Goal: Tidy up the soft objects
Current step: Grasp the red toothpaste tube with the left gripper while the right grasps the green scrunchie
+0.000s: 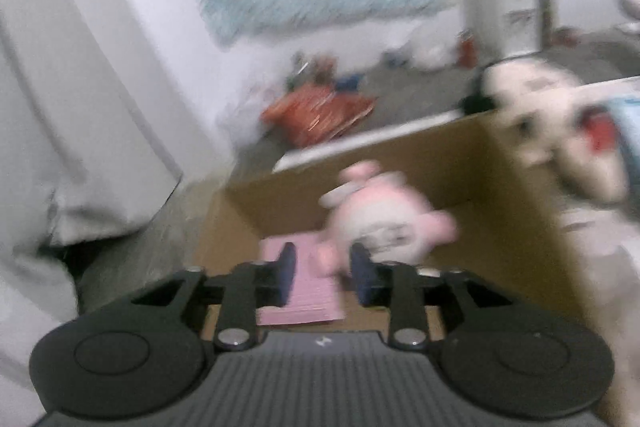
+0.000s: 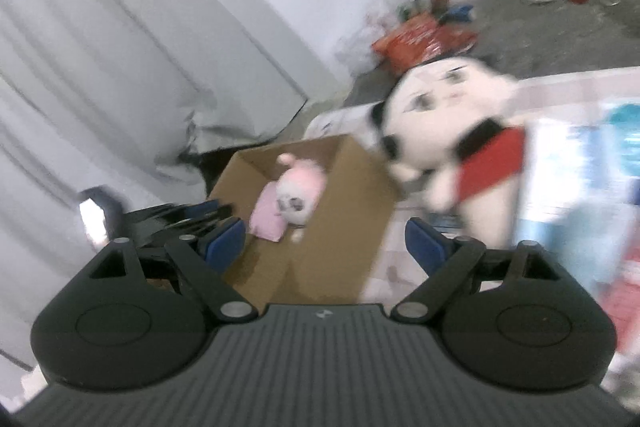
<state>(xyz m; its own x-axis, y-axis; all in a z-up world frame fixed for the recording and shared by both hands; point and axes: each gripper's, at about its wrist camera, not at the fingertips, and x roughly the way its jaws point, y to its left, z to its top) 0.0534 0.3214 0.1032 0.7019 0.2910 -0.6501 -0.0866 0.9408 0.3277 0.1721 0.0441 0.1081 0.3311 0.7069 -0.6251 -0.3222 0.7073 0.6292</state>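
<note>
Soft toys were being gathered into the cardboard box (image 2: 340,211), which serves as landmark. Inside the box lay the pink plush (image 2: 298,193), on top of a flat pink cloth (image 2: 266,217). Just above the box's near edge, the left gripper (image 1: 320,273) had its jaws partly apart; the plush's foot showed between the pads, though blur hid whether they pressed it, so I judged the plush freshly dropped. Beside the box's right wall stood the black-and-white plush (image 2: 444,115), upright on the pale worktop (image 2: 560,83). The right gripper (image 2: 324,245) hung near the box's front corner, jaws wide and empty. By my reading the next move called for that gripper to reach right of the box, close on this second plush and lift it over the wall
</note>
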